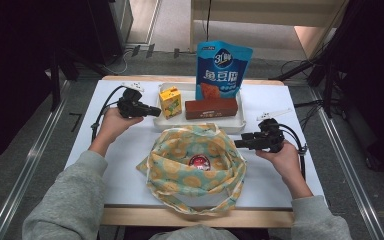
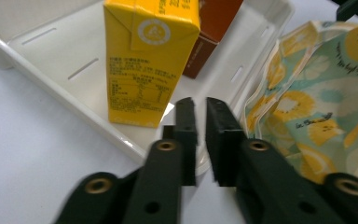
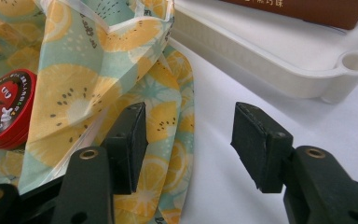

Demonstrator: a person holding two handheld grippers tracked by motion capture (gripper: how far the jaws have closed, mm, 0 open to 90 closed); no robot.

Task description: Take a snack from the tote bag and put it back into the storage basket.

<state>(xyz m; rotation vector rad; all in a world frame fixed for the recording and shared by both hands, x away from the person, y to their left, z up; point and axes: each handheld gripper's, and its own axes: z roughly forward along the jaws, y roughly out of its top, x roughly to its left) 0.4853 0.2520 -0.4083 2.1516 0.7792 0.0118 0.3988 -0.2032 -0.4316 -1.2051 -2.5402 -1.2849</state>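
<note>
Our left gripper (image 2: 196, 140) jaws nearly together, gripping nothing, beside yellow juice carton (image 2: 149, 60) in white tray (image 2: 51, 65). Right gripper (image 3: 189, 140) spread wide at fruit-print bag (image 1: 195, 165) rim. Red tin (image 1: 198, 161) bagged; carton, brown box (image 1: 211, 107), blue pouch (image 1: 223, 67) left.

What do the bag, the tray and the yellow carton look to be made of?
Bag: soft woven cloth, matte, going by its folds and the printed lemon pattern. Tray: white moulded plastic, slightly glossy, with rounded rims and slots. Yellow carton: coated paperboard, probably, judging by the folded top flap and smooth printed faces.
</note>
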